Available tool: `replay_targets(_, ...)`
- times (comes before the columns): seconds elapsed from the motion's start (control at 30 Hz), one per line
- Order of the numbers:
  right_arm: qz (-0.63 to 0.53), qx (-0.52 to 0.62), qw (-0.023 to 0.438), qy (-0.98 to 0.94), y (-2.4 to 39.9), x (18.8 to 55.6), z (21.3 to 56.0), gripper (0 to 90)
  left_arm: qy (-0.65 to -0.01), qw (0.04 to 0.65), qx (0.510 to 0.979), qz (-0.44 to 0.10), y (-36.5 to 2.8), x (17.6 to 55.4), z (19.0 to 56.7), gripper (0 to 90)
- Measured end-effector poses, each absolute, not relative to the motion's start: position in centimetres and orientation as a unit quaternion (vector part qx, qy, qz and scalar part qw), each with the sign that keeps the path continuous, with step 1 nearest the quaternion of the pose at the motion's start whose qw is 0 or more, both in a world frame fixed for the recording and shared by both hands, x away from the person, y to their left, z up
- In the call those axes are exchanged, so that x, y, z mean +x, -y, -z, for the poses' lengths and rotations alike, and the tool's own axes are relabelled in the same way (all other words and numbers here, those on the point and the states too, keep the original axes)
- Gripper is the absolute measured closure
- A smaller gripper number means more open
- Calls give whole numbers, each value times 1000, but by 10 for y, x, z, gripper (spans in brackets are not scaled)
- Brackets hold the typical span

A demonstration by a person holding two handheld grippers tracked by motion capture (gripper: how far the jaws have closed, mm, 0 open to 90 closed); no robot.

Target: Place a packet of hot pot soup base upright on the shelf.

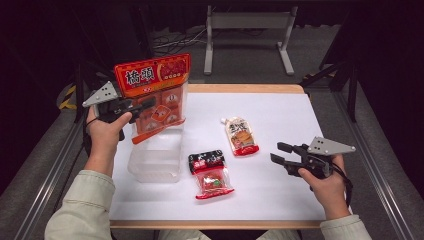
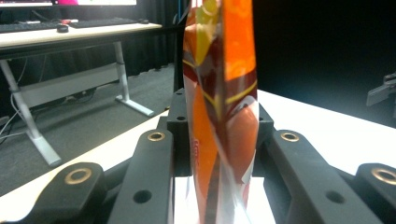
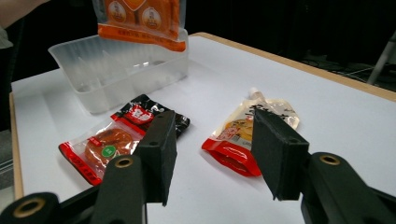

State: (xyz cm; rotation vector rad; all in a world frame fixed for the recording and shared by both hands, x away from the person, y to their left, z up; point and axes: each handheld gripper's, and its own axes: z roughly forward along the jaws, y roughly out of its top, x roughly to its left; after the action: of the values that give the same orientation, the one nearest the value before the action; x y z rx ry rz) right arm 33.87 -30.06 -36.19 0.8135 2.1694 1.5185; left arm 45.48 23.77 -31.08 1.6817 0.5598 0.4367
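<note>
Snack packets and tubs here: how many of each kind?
Snack packets: 3 — orange packet held in the left gripper, red-and-black packet, spouted pouch
Clear plastic tubs: 1
Total: 4

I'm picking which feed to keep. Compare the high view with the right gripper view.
High view alone: both hands, the left gripper clamped on the orange bag, and the right gripper's grey plate. Right gripper view alone: the close look between the open jaws of the right gripper. Both: the clear tub, the red pack, the spout pouch.
</note>
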Motion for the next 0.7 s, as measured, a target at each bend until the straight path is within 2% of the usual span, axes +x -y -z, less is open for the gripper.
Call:
replay_targets(0.43,-545,277,181,-770,298,338,360,511,-257,613,723,-189,-244,455,321,713)
replay_targets(0.7,-545,273,178,-772,296,338,361,511,-254,619,720,-186,-233,459,324,712)
